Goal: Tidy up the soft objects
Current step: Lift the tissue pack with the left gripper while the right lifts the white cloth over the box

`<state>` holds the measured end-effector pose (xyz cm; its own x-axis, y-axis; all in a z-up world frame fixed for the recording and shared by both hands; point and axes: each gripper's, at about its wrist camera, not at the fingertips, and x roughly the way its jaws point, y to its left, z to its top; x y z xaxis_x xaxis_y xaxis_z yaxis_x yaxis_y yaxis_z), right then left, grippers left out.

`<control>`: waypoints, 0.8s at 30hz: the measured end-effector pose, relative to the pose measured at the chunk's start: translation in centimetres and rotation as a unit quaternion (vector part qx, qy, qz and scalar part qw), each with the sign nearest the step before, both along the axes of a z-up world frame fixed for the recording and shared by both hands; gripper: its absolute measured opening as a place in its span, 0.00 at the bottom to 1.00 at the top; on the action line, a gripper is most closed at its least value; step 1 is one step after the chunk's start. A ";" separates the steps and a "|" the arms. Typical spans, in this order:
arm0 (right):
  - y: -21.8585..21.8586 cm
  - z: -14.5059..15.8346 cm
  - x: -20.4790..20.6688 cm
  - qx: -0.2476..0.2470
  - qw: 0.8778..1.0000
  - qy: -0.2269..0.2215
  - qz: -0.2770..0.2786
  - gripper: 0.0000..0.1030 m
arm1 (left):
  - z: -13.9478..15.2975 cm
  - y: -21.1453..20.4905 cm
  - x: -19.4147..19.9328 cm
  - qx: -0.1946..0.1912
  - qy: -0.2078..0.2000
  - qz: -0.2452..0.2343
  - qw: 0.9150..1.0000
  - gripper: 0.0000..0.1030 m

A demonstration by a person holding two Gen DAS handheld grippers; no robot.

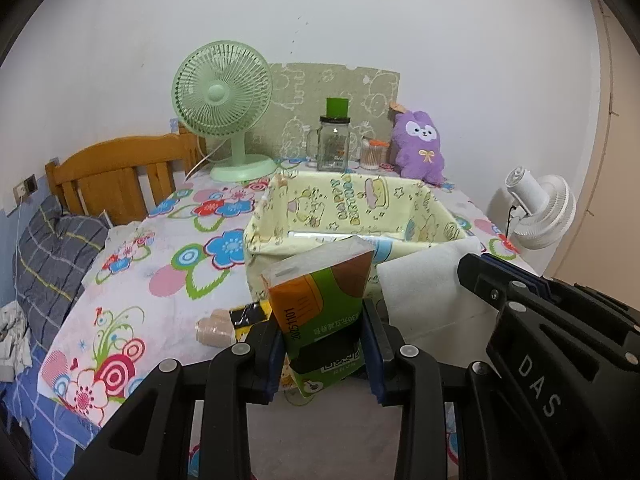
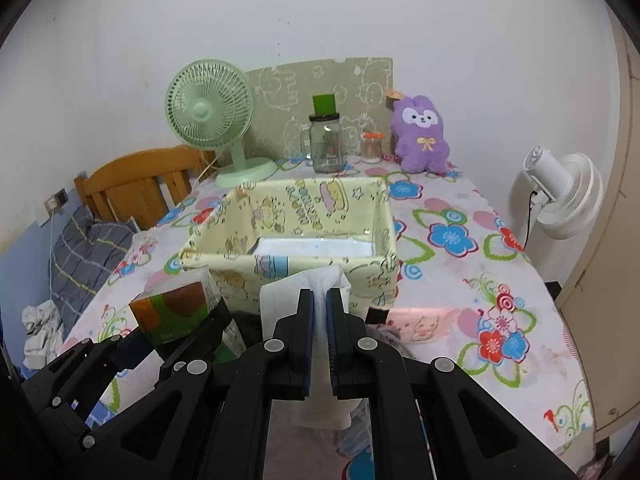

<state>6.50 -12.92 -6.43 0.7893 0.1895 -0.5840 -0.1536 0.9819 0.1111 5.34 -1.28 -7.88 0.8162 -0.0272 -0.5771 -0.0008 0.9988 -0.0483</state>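
My left gripper (image 1: 324, 356) is shut on a green-and-orange tissue pack (image 1: 320, 300), held upright above the table just in front of the pale yellow fabric bin (image 1: 440, 216). My right gripper (image 2: 320, 320) is shut on a folded white cloth (image 2: 288, 300), which bulges between the pads and hangs below them. In the right wrist view the tissue pack (image 2: 172, 308) and the left gripper (image 2: 132, 344) sit to the lower left, near the bin (image 2: 384, 232). In the left wrist view the white cloth (image 1: 424, 280) is to the right. A white flat item lies in the bin's bottom.
A flowered cloth covers the table (image 2: 460, 280). At the back stand a green fan (image 1: 224, 108), a glass jar (image 1: 334, 144), a swab holder (image 1: 372, 154) and a purple plush (image 1: 420, 144). A beige roll (image 1: 214, 328) lies near the front edge. A white fan (image 2: 560, 196) stands right, a bed left.
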 end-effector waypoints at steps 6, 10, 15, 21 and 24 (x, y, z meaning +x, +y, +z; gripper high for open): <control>-0.1 1.9 -0.4 -0.004 1.000 -0.019 -0.006 0.09 | 1.8 -0.6 -0.2 0.006 -0.014 -0.007 1.000 0.33; -0.2 3.0 -0.5 -0.007 1.000 -0.027 -0.009 0.09 | 3.1 -0.8 -0.3 0.006 -0.026 -0.012 1.000 0.33; -0.4 3.9 -0.3 -0.008 0.999 -0.032 -0.015 0.09 | 3.9 -0.9 0.1 0.005 -0.030 -0.015 0.999 0.33; -0.5 5.0 0.0 -0.008 0.999 -0.041 -0.019 0.09 | 5.1 -0.8 0.5 0.004 -0.041 -0.018 0.999 0.33; -0.5 5.5 0.3 -0.007 0.999 -0.046 -0.019 0.09 | 5.6 -0.7 0.8 0.005 -0.046 -0.019 0.999 0.33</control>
<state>6.75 -13.44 -0.95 0.8459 0.1510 -0.5115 -0.1250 0.9885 0.0851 6.11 -2.01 -2.32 0.8642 -0.0546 -0.5001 0.0417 0.9984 -0.0370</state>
